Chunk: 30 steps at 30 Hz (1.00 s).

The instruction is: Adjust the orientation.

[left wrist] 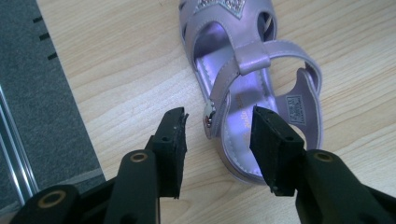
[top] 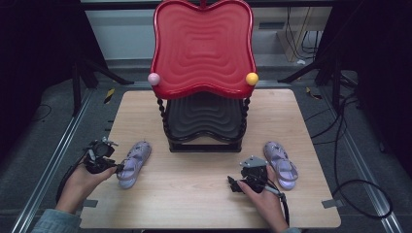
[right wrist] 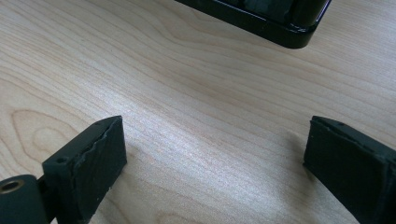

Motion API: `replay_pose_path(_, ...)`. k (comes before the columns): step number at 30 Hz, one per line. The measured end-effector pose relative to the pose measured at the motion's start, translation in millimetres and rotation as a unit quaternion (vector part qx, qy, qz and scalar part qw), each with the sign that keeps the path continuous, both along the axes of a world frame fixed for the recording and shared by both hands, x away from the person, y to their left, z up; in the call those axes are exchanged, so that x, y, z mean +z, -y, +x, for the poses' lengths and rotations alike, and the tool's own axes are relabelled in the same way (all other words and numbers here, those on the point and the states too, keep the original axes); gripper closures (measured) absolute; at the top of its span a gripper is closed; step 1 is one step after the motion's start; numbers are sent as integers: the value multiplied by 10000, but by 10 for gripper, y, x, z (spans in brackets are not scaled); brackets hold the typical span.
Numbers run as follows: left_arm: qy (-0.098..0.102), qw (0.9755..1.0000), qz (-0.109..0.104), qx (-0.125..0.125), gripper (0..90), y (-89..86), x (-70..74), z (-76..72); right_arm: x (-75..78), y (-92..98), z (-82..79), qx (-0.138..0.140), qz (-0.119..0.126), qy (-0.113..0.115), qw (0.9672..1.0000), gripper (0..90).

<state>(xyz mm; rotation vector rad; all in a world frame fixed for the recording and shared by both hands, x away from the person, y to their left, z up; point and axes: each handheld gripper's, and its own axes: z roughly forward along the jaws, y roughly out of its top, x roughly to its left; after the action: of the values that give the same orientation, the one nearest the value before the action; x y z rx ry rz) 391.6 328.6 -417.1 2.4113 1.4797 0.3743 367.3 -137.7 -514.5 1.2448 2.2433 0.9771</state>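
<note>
Pale wood-grain table (top: 204, 184), glossy lilac strappy sandal (left wrist: 243, 93) btwn left tool (left wrist: 219, 135) pads, not gripped, right tool (right wrist: 215, 158) wide open.

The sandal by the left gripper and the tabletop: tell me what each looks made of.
Sandal: seemingly lilac synthetic leather or soft plastic with a pearly sheen; light glints along its straps, a glittery patch sits at the toe, and a printed label marks the heel. Table: pale wood or wood-look laminate, matte, with visible grain lines.

Two lilac sandals (top: 134, 164) (top: 281, 163), one two-tier stand (top: 204, 77) (red over black), two grippers (top: 118, 168) (top: 233, 184), one table (top: 194, 194)
</note>
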Motion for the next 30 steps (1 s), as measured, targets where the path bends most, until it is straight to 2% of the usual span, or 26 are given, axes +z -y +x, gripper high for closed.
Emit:
replay_pose_path(3, -203, 9998, 12, -12, 581, -9, -67, 45, 0, 0, 0, -2, -7, 2, 10000, 59)
replay_pose_path(5, -263, 9996, 25, 36, 591, -31, -116, 69, 0, 0, 0, -1, 1, -1, 10000, 59)
replay_pose_path(7, -317, 9994, -85, 67, 616, -47, -155, 79, 0, 0, 0, 1, 1, 0, 10000, 59)
replay_pose_path(11, -357, 9991, -190, 94, 680, -52, -183, 90, 0, 1, 0, 1, -4, 1, 10000, 59)
replay_pose_path(15, -395, 9991, -159, 92, 728, -47, -201, 101, 0, 1, 0, 7, -5, 3, 10000, 59)
replay_pose_path(20, -490, 9985, -218, 82, 727, -74, -227, 125, 0, 1, -1, 6, 1, -1, 10000, 59)
replay_pose_path(24, -494, 9984, -241, 97, 736, -86, -253, 146, 0, 2, -1, 12, -1, 2, 10000, 59)
replay_pose_path(30, -535, 9979, -331, 128, 789, -119, -271, 160, 0, 2, -2, 13, 2, -4, 10000, 59)
